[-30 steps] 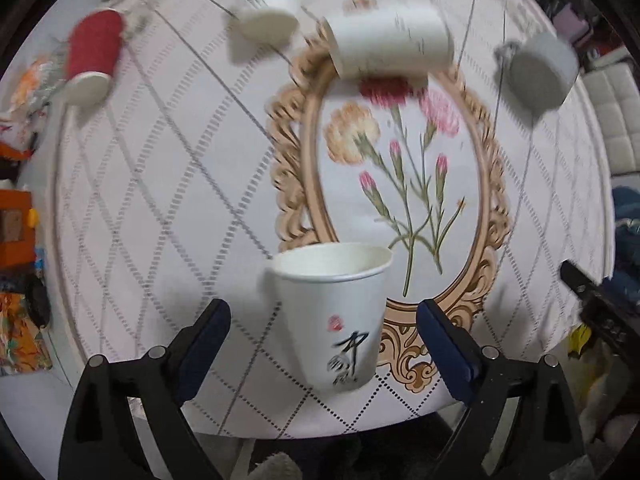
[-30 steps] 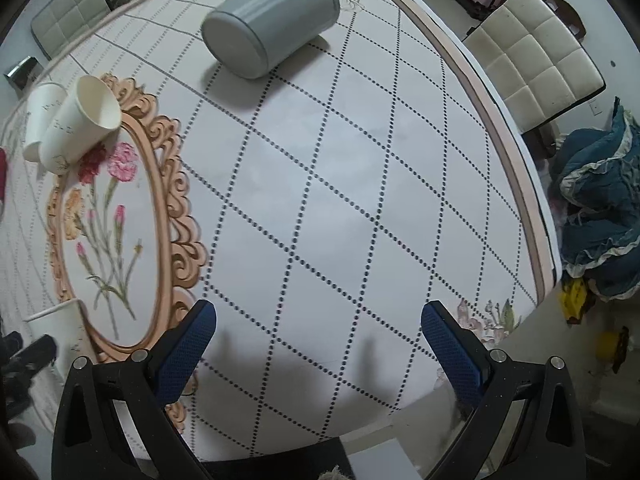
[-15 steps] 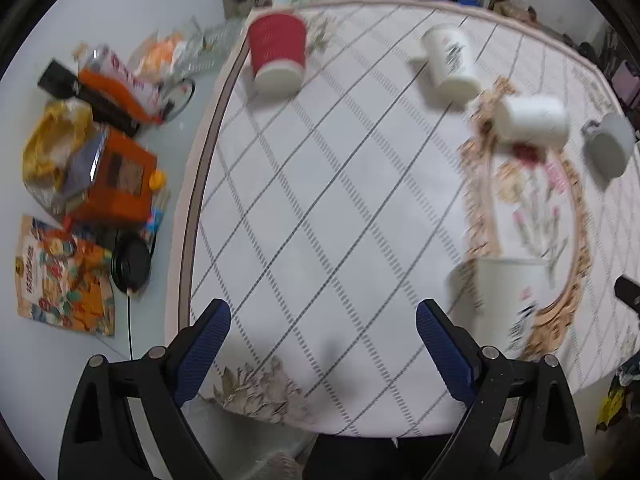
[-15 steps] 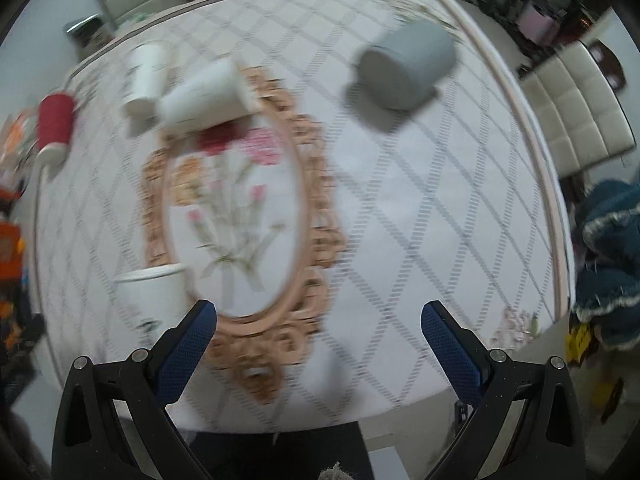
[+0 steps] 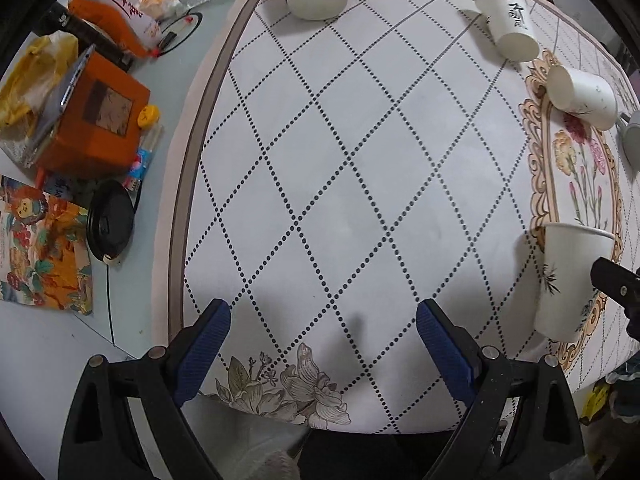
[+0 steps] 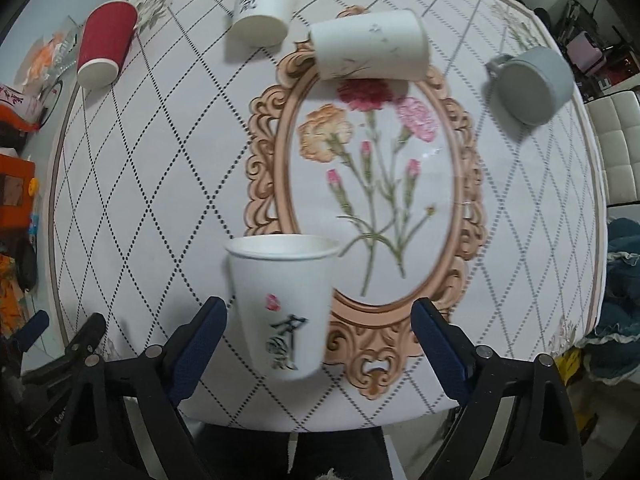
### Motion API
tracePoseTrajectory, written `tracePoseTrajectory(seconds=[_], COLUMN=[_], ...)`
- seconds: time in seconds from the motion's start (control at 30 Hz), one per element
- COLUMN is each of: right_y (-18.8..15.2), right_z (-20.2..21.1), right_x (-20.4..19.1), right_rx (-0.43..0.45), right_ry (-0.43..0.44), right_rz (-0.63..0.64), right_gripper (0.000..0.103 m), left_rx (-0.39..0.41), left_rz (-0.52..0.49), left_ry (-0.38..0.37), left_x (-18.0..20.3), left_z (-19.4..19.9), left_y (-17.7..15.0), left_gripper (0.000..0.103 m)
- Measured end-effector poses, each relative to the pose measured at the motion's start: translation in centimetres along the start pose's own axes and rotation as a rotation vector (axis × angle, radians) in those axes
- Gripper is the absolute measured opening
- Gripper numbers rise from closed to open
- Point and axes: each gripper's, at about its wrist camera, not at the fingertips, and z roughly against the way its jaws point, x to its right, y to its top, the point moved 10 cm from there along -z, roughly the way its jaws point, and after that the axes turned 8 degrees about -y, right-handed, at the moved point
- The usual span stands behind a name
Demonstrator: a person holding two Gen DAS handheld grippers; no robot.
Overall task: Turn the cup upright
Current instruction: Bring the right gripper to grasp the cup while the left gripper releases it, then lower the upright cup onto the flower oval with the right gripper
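Right gripper (image 6: 318,320) gapes wide, holding nothing; white cup (image 6: 282,304) stands upright between its fingers, nearer the left one, on the tablecloth (image 6: 160,184) at the near edge of the floral frame. Left gripper (image 5: 322,326) also wide open and empty, over bare diamond pattern, cup (image 5: 570,280) off to its right. Beyond lie two white cups (image 6: 368,44) (image 6: 264,0), red cup (image 6: 105,44) and grey mug (image 6: 532,84), all on their sides.

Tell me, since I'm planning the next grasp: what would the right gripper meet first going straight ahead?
Probably the upright white paper cup, standing left of centre between the open right gripper fingers; depth is unclear.
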Motion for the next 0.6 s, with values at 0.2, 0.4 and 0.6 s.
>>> tracePoseTrajectory(seconds=[0.2,0.4,0.6], right_y=[0.3,-0.2,-0.4], right_z=[-1.9,-2.8,-1.9], right_x=[-1.6,-2.0,-1.8], right_rx=[-0.060,-0.086,-0.058], right_ry=[0.001,0.006,0.075], right_rz=[0.021,0.022,-0.019], right_gripper=[0.077,0.064,0.063], left_rx=[-0.022,-0.032,-0.024], left_rz=[-0.024,-0.061,-0.040], left_ry=[0.005,0.035,0.042], left_x=[0.3,1.1,1.0], left_z=[-1.1,-1.6,-1.6], left_y=[0.0,-0.1,0.1], left_gripper=[0.095,0.095,0.096])
